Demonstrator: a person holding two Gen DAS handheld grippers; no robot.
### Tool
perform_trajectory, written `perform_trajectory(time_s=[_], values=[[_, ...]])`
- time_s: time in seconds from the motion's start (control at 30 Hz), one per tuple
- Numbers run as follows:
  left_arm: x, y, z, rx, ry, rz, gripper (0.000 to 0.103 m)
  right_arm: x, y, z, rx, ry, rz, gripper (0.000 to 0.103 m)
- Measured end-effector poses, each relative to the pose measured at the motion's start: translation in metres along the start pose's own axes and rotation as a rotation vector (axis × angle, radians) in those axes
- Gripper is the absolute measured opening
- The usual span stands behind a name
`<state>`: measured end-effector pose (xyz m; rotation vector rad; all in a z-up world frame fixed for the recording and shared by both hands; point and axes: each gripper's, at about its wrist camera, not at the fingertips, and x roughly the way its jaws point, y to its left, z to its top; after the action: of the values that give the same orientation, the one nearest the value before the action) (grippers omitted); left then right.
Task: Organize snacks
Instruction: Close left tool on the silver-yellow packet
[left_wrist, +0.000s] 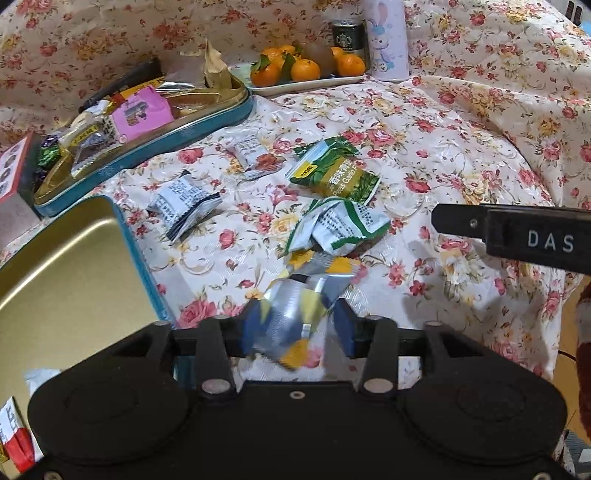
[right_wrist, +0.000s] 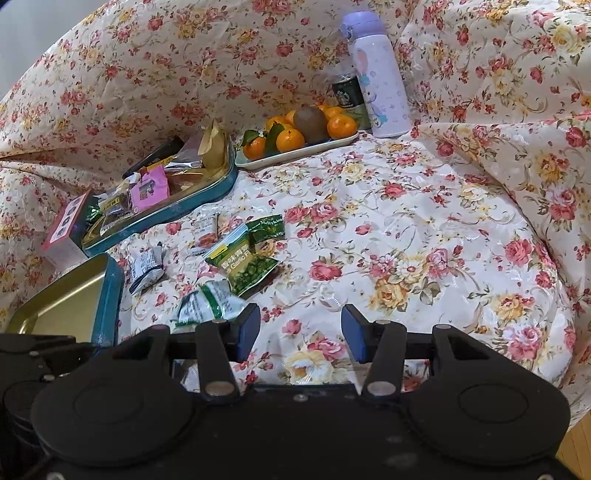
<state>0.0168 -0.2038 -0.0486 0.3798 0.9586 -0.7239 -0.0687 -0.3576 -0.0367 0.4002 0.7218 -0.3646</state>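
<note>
A silver, yellow and blue snack packet shows blurred between the blue pads of my left gripper; the pads stand apart from it, so the gripper is open. It hangs just right of an empty gold-lined teal tin. Loose on the floral cloth ahead lie a green pea packet, a white-and-green packet, a white-and-black packet and a small white packet. My right gripper is open over bare cloth, nothing between its fingers; the white-and-green packet lies just left of it.
A second teal tin at the back left holds several wrapped snacks. Behind it stand a plate of mandarins and a kiwi, a dark can and a lilac bottle. A pink-edged box sits far left. The cloth's right half is bare.
</note>
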Motion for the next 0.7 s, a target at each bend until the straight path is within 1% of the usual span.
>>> perform_trajectory(time_s=[0.1, 0.33, 0.43, 0.5, 0.57, 0.67, 0.7], values=[[0.008, 0.000, 0.004, -0.011, 0.011, 0.007, 0.058, 0.002, -0.001, 0.000, 0.007, 0.004, 0.002, 0.052], [0.016, 0.004, 0.012, -0.051, 0.013, -0.022, 0.062, 0.002, -0.004, 0.001, 0.013, 0.001, -0.001, 0.052], [0.016, 0.000, 0.011, -0.056, 0.002, -0.012, 0.061, 0.003, -0.004, 0.002, 0.018, 0.000, 0.001, 0.052], [0.013, -0.001, 0.008, -0.078, -0.010, -0.012, 0.058, 0.003, -0.003, 0.001, 0.017, -0.002, -0.001, 0.052], [0.010, -0.002, 0.005, -0.099, -0.013, -0.029, 0.057, 0.003, -0.002, 0.001, 0.020, -0.002, 0.000, 0.052], [0.005, -0.005, -0.001, -0.115, 0.003, -0.093, 0.057, 0.003, -0.002, 0.000, 0.017, -0.001, -0.001, 0.052], [0.003, -0.007, -0.003, -0.116, 0.005, -0.102, 0.057, 0.002, -0.001, 0.000, 0.015, -0.001, 0.000, 0.052]])
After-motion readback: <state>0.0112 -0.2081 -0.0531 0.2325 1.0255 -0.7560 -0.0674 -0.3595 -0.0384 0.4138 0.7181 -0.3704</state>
